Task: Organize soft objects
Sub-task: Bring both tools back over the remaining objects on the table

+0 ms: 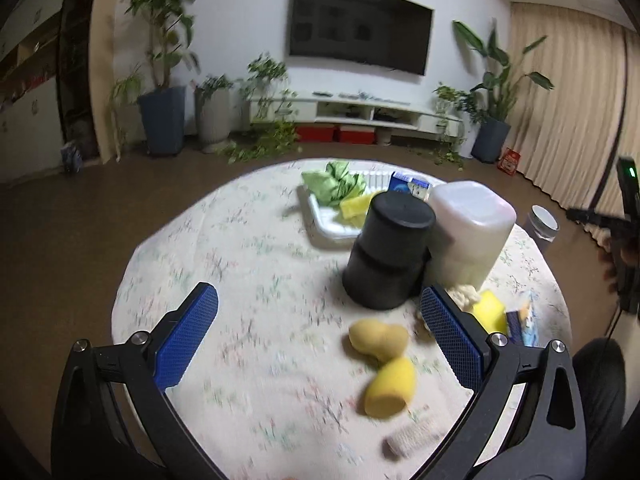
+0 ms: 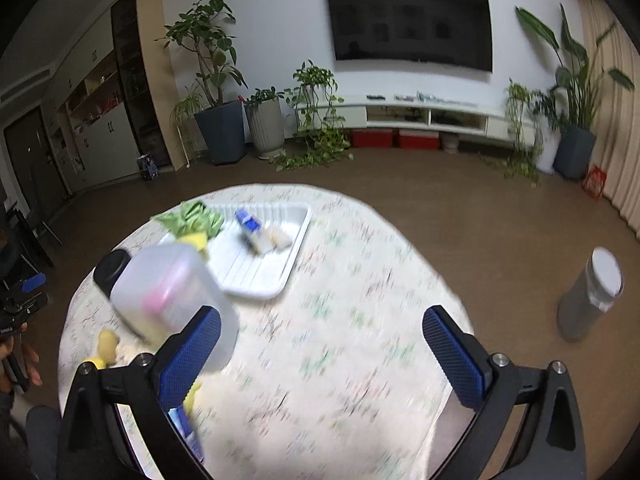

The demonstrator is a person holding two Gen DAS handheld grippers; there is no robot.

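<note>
A white tray (image 1: pixel 326 226) at the table's far side holds a green cloth (image 1: pixel 334 182), a yellow sponge (image 1: pixel 354 208) and blue-white packs (image 1: pixel 410 184); it also shows in the right wrist view (image 2: pixel 276 276). Two yellow egg-shaped sponges (image 1: pixel 378 340) (image 1: pixel 390 388) lie on the floral tablecloth between my left gripper's fingers. My left gripper (image 1: pixel 320 320) is open and empty above them. Another yellow sponge (image 1: pixel 490 312) and a blue pack (image 1: pixel 522 320) lie to the right. My right gripper (image 2: pixel 322 340) is open and empty over bare tablecloth.
A black cylinder (image 1: pixel 386 252) and a translucent white jug (image 1: pixel 470 232) stand mid-table, the jug also in the right wrist view (image 2: pixel 172 292). A rolled beige bandage (image 1: pixel 416 434) lies near the front edge. A grey canister (image 2: pixel 590 300) stands on the floor at right.
</note>
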